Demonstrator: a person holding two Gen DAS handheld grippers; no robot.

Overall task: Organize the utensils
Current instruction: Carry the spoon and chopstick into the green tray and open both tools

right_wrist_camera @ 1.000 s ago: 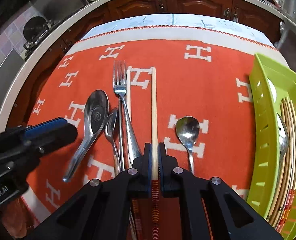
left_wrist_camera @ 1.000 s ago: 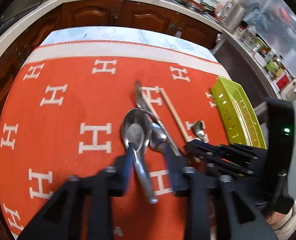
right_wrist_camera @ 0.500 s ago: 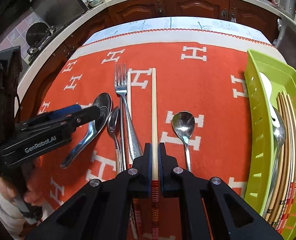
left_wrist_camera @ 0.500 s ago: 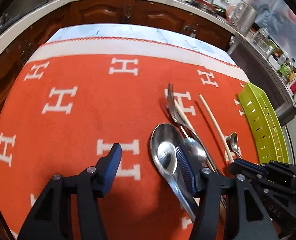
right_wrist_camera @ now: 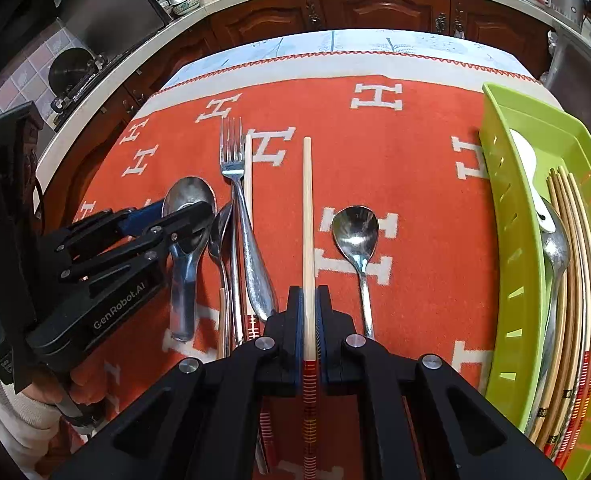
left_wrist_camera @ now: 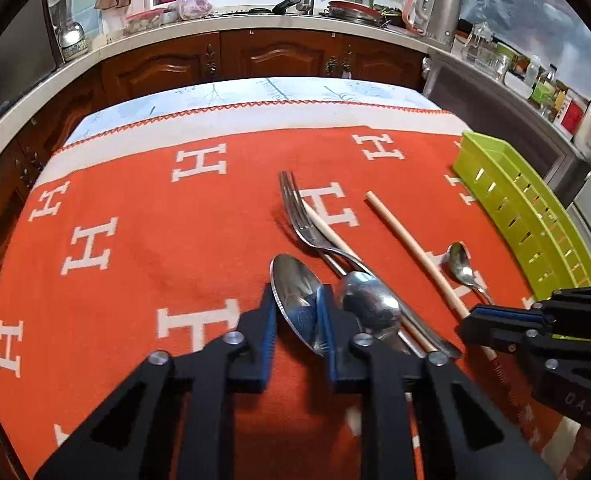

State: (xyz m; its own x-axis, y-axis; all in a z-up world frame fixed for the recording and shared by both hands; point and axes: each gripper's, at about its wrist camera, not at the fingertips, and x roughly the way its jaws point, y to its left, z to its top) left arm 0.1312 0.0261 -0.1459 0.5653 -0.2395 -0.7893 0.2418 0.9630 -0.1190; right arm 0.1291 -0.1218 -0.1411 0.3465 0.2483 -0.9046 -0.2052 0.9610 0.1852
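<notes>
I see the orange cloth [right_wrist_camera: 415, 128] with the green tray [right_wrist_camera: 507, 280] at its right edge. My left gripper [left_wrist_camera: 295, 312] has just been closing and pinches the big spoon [left_wrist_camera: 291, 288]. My right gripper [right_wrist_camera: 307, 312] squeezes a chopstick [right_wrist_camera: 306, 208] lying mid-cloth.

My right gripper [right_wrist_camera: 308, 320], low in the frame's centre, pinches a chopstick [right_wrist_camera: 307, 216] running upward over the orange cloth [right_wrist_camera: 407, 152]. At left, my left gripper [right_wrist_camera: 193, 218] has just closed around a large spoon [right_wrist_camera: 183, 256]. The green tray [right_wrist_camera: 507, 248] fills the right edge.
</notes>
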